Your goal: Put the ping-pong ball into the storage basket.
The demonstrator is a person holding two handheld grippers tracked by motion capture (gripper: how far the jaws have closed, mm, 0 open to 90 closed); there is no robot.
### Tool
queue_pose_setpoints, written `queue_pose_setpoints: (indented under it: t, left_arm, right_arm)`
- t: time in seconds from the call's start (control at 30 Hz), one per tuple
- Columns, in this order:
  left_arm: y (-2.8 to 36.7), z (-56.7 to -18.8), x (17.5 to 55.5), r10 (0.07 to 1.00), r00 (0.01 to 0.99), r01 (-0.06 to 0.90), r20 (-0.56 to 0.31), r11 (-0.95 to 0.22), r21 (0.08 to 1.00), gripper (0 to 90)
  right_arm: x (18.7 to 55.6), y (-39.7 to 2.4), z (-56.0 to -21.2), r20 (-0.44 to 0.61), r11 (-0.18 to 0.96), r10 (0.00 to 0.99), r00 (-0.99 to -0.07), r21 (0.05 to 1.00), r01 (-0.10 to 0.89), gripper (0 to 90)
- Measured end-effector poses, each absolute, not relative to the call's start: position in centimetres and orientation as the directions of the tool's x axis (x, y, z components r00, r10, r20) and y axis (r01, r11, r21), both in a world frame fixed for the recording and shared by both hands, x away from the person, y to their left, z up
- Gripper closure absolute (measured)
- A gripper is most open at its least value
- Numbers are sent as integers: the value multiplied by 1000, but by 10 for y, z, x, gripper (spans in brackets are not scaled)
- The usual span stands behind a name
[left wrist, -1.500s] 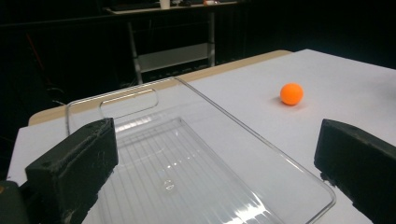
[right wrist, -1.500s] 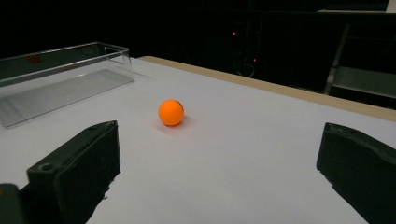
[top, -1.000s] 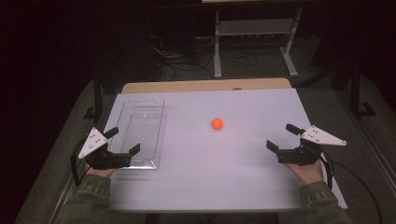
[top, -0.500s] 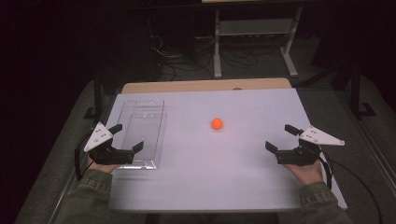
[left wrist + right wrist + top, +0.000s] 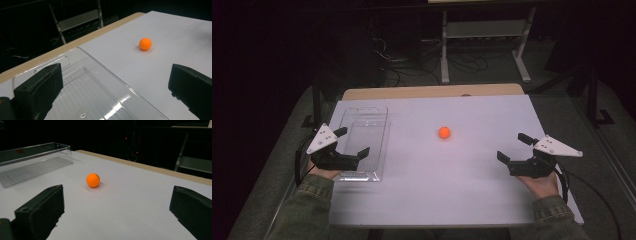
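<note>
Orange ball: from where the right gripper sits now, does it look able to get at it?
Probably yes. The orange ball lies alone on the white table, apart from the clear tray, with bare surface between it and the right gripper, whose jaws stand wide open and point roughly toward it.

- The right gripper (image 5: 117, 212) has its 2 black fingers (image 5: 40, 210) spread wide, with nothing between them.
- An orange ball (image 5: 93, 180) sits on the white bench (image 5: 130, 205), ahead of the fingers and apart from them.
- A clear plastic tray (image 5: 32, 160) rests farther off at the left.
- A wooden edge (image 5: 155, 170) borders the bench's far side, with dark background beyond.
</note>
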State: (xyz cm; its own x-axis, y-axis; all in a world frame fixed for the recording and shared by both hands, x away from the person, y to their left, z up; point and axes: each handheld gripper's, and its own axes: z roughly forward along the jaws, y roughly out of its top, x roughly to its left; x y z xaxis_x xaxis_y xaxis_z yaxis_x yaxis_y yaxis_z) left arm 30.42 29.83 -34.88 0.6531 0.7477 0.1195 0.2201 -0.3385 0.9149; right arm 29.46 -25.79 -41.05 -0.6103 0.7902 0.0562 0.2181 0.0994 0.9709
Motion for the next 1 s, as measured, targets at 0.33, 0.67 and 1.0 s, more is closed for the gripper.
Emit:
queue_pose_setpoints:
  t: [0.33,0.67,1.0]
  left_arm:
    - [288,-340,312,721,682,223,122,-364,904,0]
    - [276,-335,322,690,710,234,137,-416,879,0]
    - [267,-330,327,668,729,223,149,-438,871,0]
  right_arm:
    - [295,-257,-411,60,101,784,-618,970,223,0]
    - [295,-256,-411,62,101,784,-618,969,225,0]
    - [294,-256,-412,53,110,786,-616,968,223,0]
